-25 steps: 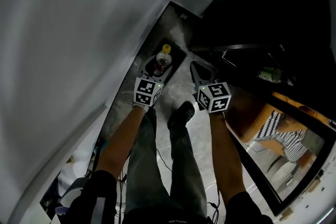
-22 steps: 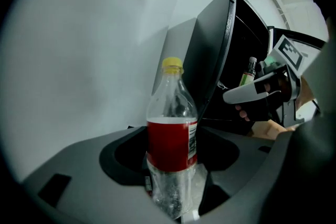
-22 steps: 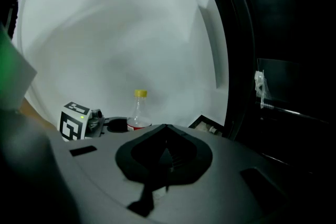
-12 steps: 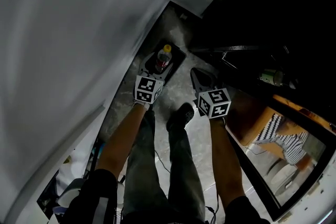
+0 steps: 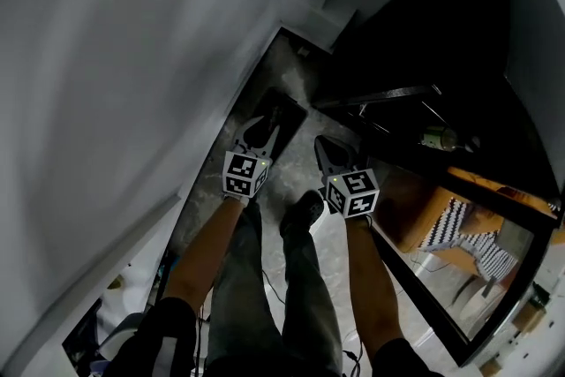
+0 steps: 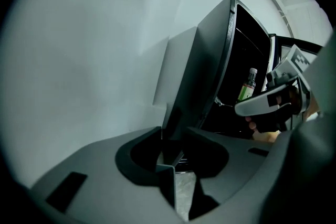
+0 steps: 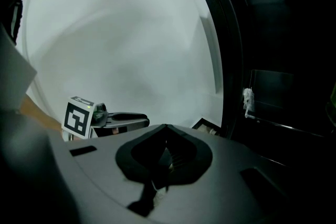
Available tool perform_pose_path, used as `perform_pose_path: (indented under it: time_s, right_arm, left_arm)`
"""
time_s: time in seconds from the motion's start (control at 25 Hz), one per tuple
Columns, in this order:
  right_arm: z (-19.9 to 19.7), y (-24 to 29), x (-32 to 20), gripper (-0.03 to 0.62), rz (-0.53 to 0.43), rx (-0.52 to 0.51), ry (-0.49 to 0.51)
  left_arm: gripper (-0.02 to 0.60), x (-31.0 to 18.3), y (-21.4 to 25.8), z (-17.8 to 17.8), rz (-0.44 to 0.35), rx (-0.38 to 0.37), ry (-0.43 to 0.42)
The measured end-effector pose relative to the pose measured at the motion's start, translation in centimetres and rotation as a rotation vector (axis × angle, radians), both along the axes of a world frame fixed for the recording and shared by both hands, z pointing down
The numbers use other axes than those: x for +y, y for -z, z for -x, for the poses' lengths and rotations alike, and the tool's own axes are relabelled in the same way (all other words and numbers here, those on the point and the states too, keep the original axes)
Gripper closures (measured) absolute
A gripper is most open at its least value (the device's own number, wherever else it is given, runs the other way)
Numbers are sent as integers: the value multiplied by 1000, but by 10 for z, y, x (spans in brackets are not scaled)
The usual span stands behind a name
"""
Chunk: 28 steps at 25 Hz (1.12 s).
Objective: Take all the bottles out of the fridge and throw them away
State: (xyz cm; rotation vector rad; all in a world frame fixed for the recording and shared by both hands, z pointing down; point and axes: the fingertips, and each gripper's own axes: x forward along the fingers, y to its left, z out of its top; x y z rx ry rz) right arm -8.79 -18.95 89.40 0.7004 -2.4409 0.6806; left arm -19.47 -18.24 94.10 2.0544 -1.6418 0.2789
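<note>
wall: we've got a plain white wall filling the whole left side
floor: grey mottled floor, a narrow strip along that wall
shoe: dark shoe planted on it, dark trousers below
cloth: we spot a black-and-white striped cloth off right

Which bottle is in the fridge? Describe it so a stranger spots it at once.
Find the open black fridge on the person's right. In its dark interior is a single bottle. It has a white cap and a green label, and is the only bright thing in there.
</note>
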Motion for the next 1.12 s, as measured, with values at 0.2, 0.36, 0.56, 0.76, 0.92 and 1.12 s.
perform_pose_path:
  time_s: [0.2,0.36,0.56,0.76,0.92,1.12]
  right_arm:
    - [-10,55,-3,585,-40,-17,-56]
    - [-31,122,11,585,-46,-35,-120]
    - [-54,215,4,585,-104,-70,-223]
    - [-73,301,8,585,-153,-117,-305]
    - [-92,356,4,585,-212,-136,-364]
    - [-119,393,8,585,-270,-135,-446]
  left_arm:
    - [573,-12,68,-16,-35,2,-54]
    - [574,2,141,-31,-22,30,-75]
    - [574,-9,255,-55,-93,72,-148]
    - [574,4,342,-89,-109,84,-237]
    - [574,4,390,-120,-142,87,-324]
    - [575,-2,425,-155,-184,71,-446]
